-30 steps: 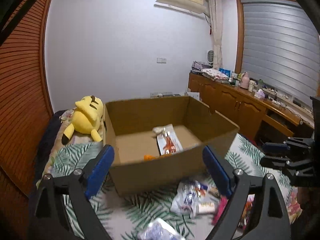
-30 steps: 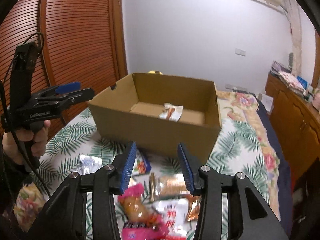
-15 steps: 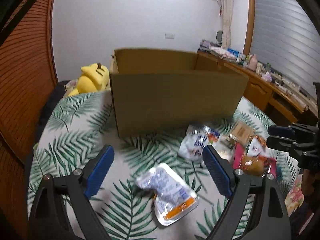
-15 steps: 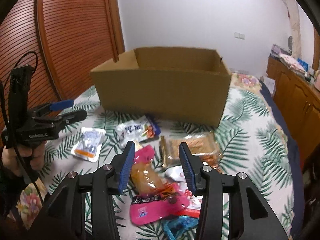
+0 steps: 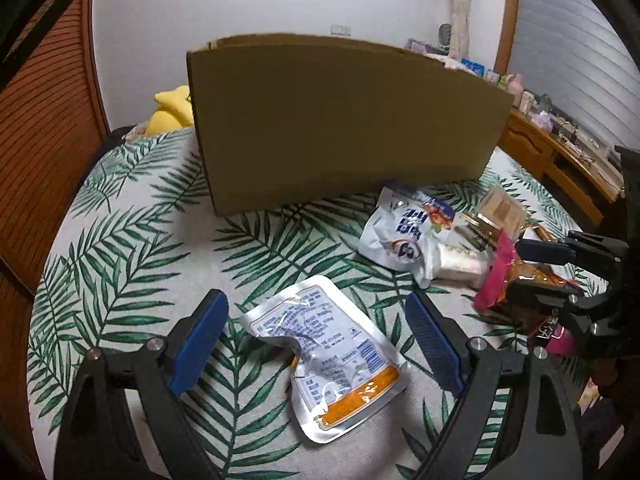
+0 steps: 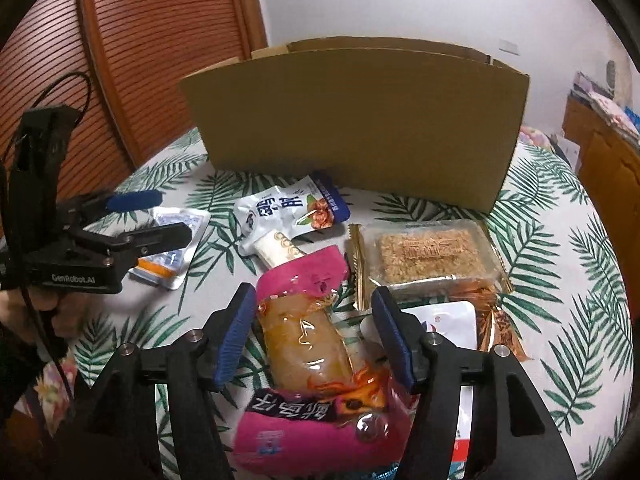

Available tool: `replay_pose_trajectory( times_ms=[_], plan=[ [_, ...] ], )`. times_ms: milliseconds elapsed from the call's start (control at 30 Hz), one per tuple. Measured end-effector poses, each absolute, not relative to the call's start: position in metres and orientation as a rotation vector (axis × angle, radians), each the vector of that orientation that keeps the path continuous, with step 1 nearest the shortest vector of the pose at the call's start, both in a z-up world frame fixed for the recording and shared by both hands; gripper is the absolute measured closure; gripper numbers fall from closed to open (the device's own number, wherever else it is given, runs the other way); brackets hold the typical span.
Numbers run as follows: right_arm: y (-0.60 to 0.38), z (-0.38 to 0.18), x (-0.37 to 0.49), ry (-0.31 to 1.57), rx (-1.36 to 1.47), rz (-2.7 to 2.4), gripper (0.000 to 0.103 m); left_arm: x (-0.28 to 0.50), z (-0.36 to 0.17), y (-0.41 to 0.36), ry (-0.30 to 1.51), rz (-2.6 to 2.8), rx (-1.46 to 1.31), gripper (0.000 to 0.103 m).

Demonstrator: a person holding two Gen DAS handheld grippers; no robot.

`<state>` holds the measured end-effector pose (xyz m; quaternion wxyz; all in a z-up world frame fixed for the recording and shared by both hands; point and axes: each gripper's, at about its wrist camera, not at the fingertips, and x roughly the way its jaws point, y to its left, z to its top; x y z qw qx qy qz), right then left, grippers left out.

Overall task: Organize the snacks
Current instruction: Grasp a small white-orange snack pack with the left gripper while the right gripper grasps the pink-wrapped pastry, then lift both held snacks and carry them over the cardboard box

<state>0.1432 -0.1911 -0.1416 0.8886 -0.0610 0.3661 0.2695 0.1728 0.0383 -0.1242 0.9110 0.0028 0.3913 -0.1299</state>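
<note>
We see both grippers lower than a second ago, the cardboard box (image 5: pixel 344 120) now showing only its outer wall, its contents hidden. Our left gripper (image 5: pixel 316 344) hangs wide apart over a silver pouch (image 5: pixel 324 356) on the leaf-print cloth (image 5: pixel 120 264). Our right gripper (image 6: pixel 314 336) has just been widening its jaws, and the pink snack pack (image 6: pixel 308 344) lies between them, the pads seemingly clear of it. The pack's lower end is cut off.

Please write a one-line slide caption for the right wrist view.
Right tongs, just opening, straddle a pink snack pack before the cardboard box.
</note>
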Motion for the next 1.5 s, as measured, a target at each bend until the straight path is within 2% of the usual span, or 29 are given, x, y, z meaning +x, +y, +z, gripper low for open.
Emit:
replay_pose_trajectory(
  times_ms=[233, 533, 967, 1000, 1033, 1100, 1167, 1233, 1367, 1400, 1500],
  plan=[
    [-0.181, -0.148, 0.146, 0.809, -0.203, 0.582, 0.040, 0.182, -0.131, 0.042, 0.851, -0.264, -0.025, 0.014],
    [-0.189, -0.147, 0.145, 0.806, -0.147, 0.595, 0.041, 0.185, -0.134, 0.041, 0.858, -0.257, 0.007, 0.017],
    [-0.167, -0.152, 0.145, 0.799, -0.261, 0.546, 0.040, 0.175, -0.133, 0.029, 0.886, -0.179, 0.087, 0.020],
    [-0.167, -0.152, 0.145, 0.800, -0.261, 0.546, 0.040, 0.173, -0.134, 0.026, 0.889, -0.176, 0.095, 0.023],
    [-0.167, -0.151, 0.145, 0.799, -0.261, 0.545, 0.040, 0.172, -0.134, 0.025, 0.890, -0.175, 0.100, 0.032],
    [-0.166, -0.152, 0.145, 0.796, -0.271, 0.534, 0.041, 0.170, -0.132, 0.023, 0.897, -0.186, 0.083, 0.043],
    [-0.164, -0.152, 0.144, 0.795, -0.280, 0.522, 0.040, 0.172, -0.131, 0.022, 0.905, -0.170, 0.063, 0.047],
    [-0.161, -0.154, 0.146, 0.798, -0.280, 0.519, 0.040, 0.173, -0.130, 0.023, 0.911, -0.169, 0.031, 0.059],
    [-0.160, -0.153, 0.147, 0.808, -0.277, 0.517, 0.038, 0.172, -0.125, 0.022, 0.922, -0.190, 0.002, 0.073],
    [-0.161, -0.153, 0.148, 0.812, -0.277, 0.518, 0.038, 0.171, -0.124, 0.020, 0.924, -0.195, 0.004, 0.084],
    [-0.162, -0.152, 0.149, 0.824, -0.280, 0.519, 0.038, 0.168, -0.120, 0.013, 0.921, -0.214, 0.021, 0.088]
  ],
)
